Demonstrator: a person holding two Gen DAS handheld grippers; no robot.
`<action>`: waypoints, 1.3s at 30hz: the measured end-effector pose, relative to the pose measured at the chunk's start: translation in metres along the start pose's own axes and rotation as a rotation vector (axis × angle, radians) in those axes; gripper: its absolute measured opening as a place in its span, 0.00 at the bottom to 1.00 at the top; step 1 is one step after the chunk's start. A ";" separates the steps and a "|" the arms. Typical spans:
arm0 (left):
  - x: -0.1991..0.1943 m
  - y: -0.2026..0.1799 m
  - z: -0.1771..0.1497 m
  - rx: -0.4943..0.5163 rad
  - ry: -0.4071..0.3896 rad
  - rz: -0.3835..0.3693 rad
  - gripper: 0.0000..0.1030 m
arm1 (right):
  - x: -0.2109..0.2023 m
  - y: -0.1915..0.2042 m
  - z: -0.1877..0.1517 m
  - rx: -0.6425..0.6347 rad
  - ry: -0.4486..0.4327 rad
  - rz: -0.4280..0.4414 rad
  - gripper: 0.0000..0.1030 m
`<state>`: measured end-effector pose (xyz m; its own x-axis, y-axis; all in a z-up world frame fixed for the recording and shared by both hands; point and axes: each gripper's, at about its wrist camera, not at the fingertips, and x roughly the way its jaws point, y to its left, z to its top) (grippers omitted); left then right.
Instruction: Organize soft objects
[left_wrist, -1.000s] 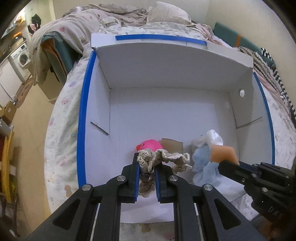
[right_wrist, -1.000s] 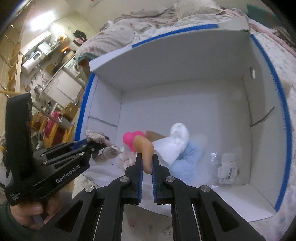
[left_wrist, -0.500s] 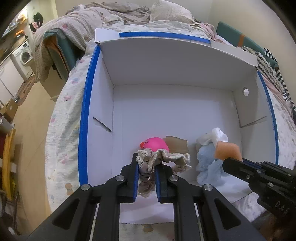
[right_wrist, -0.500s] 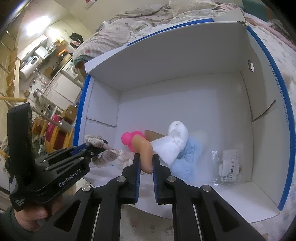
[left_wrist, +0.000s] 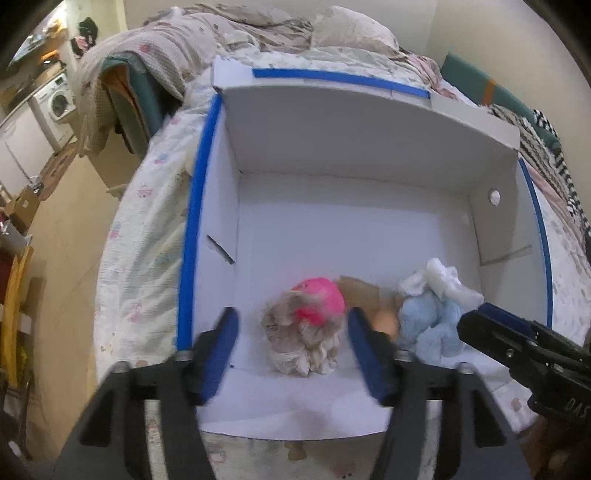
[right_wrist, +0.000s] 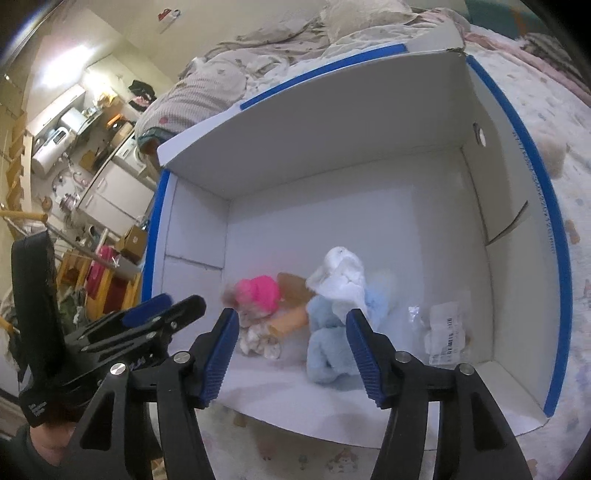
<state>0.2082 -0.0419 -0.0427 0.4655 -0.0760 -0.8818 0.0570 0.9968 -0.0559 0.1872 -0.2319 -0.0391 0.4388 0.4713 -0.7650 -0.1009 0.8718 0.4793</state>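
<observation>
Both claws let go over the white box (left_wrist: 369, 221)

Left gripper (left_wrist: 291, 332) and right gripper (right_wrist: 291, 332), jaws just opened, hang empty above the beige rag (left_wrist: 295, 343) and peach toy (right_wrist: 291, 321).

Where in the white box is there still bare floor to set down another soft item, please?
The white box is bare across its far half, up to the back wall. Crowded: the near edge, with the beige fabric toy, pink ball, blue plush and plastic packet.
</observation>
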 end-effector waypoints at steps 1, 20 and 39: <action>-0.002 0.001 0.000 -0.006 -0.008 0.009 0.61 | -0.001 -0.001 0.000 0.009 -0.004 -0.005 0.71; -0.038 0.021 -0.007 -0.049 -0.101 0.027 0.63 | -0.025 -0.011 -0.005 0.056 -0.103 -0.066 1.00; -0.083 0.070 -0.060 -0.114 -0.174 0.078 0.89 | -0.068 0.014 -0.057 -0.057 -0.206 -0.202 1.00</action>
<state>0.1209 0.0356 -0.0017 0.6107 0.0086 -0.7918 -0.0808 0.9954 -0.0514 0.1050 -0.2440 -0.0044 0.6262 0.2559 -0.7365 -0.0404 0.9540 0.2971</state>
